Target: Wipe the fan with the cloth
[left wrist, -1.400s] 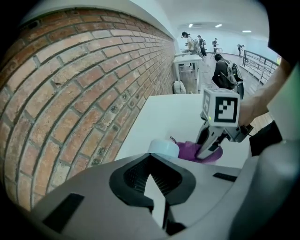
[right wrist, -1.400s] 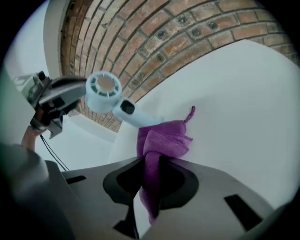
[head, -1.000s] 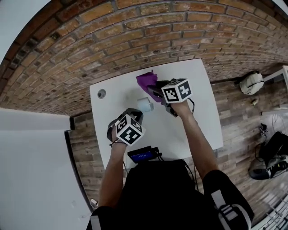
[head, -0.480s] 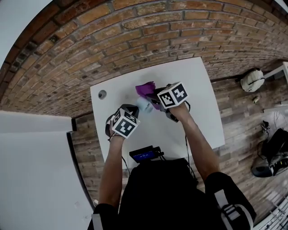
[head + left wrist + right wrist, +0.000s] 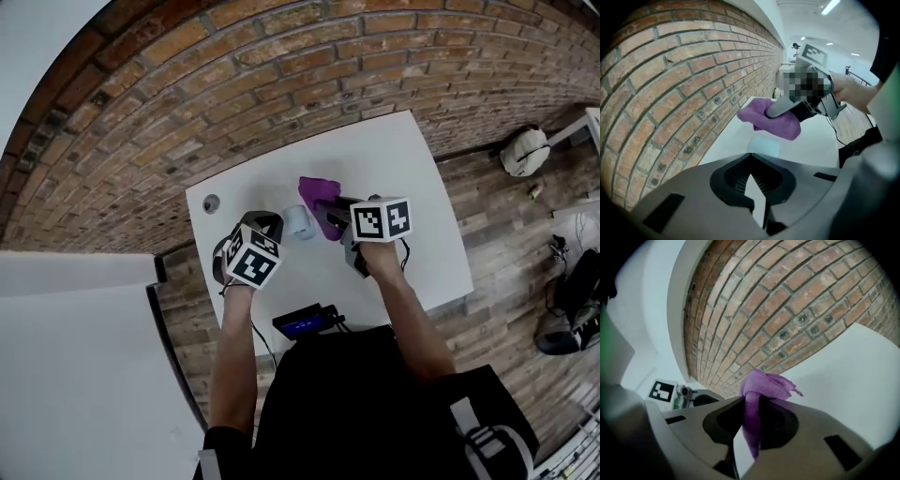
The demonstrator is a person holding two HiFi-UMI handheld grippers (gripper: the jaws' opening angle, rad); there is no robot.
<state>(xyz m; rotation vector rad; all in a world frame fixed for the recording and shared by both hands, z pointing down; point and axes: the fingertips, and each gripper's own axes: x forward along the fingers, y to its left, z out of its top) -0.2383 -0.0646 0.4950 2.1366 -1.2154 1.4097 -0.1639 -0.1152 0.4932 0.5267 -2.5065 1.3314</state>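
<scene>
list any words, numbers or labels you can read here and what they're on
No readable words or numbers anywhere.
Left cube and right cube: black-and-white square patterns only, no letters.
Small screen at the table's near edge: glows blue, too small to read.

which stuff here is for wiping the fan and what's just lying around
For the job: purple cloth, pinched in the right gripper; pale blue fan; left gripper, shut, empty.
Lying about: black device with blue screen; shoes.
</scene>
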